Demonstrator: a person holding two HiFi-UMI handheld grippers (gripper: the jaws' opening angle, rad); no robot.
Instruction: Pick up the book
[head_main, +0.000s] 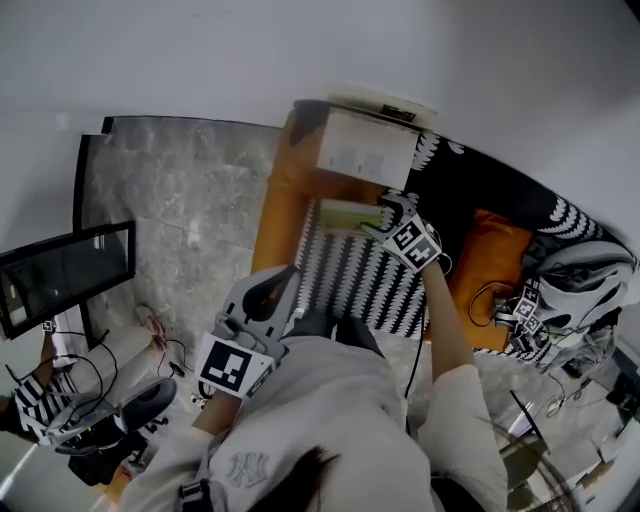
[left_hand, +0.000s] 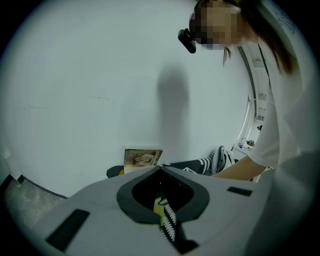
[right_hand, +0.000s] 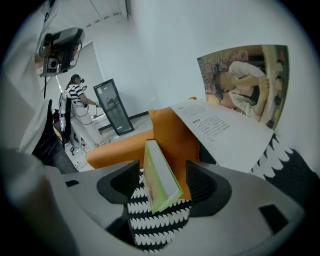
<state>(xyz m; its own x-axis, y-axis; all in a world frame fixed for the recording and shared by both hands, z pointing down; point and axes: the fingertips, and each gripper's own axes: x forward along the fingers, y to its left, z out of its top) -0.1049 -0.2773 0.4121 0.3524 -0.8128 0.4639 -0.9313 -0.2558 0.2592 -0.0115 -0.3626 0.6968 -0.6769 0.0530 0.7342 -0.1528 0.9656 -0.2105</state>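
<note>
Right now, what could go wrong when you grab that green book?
1. The book sits slanted between the open jaws of the right hand-held gripper. Closing might catch only one edge, so it could twist or slip.
2. The zigzag blanket underneath looks soft and might get pinched too.
3. The open magazine leaning close behind could get bumped.

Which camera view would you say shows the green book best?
The right gripper view: the green book sits centred between open jaws, cover and pages clear. The head view shows it small beside the right gripper; the left gripper view, only a possible green sliver.
</note>
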